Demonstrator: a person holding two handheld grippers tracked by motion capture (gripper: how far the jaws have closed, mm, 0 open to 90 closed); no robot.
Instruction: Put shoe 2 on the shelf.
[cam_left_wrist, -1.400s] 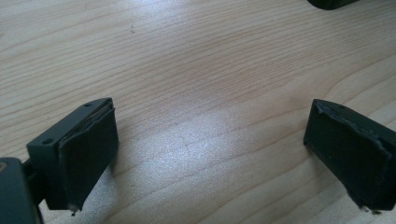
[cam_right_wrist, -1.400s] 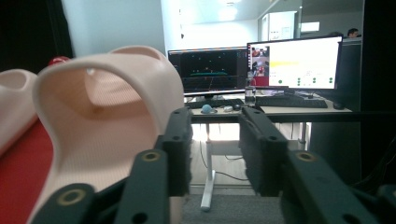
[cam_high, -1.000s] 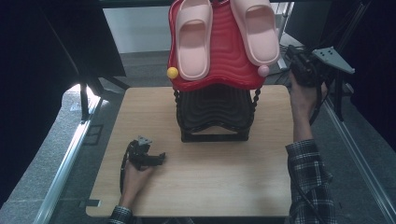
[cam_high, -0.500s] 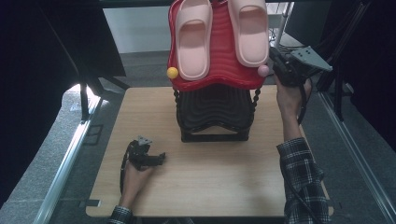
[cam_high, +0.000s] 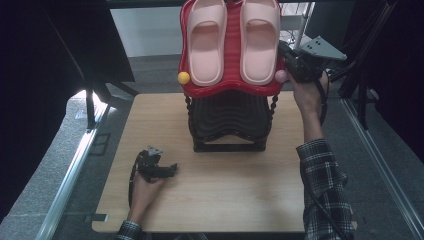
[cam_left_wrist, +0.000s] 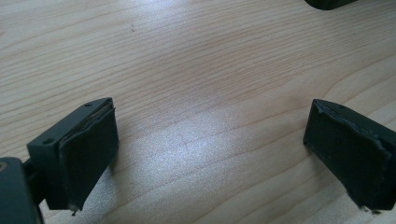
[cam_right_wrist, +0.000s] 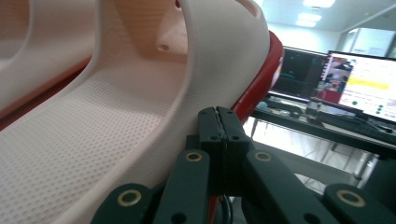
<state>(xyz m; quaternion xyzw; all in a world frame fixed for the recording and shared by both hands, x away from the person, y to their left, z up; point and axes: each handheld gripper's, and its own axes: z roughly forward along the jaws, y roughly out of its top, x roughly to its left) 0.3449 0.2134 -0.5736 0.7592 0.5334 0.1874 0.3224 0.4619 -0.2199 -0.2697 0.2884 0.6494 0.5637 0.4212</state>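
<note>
Beside slipper (cam_high: 260, 40), right gripper (cam_high: 289, 64) nearer.

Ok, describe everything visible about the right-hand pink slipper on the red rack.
The right slipper is a pale pink open-toe slide, foam-like, with a broad strap and a finely dotted footbed. It lies sole-down on the sloping red shelf, beside its twin. The right gripper, jaws shut, sits at its outer edge; contact can't be confirmed.

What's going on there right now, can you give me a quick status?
Left tool open, resting on the wooden table. Right tool shut, empty, beside the right pink slipper on the red rack tray. Nothing in the way.
</note>
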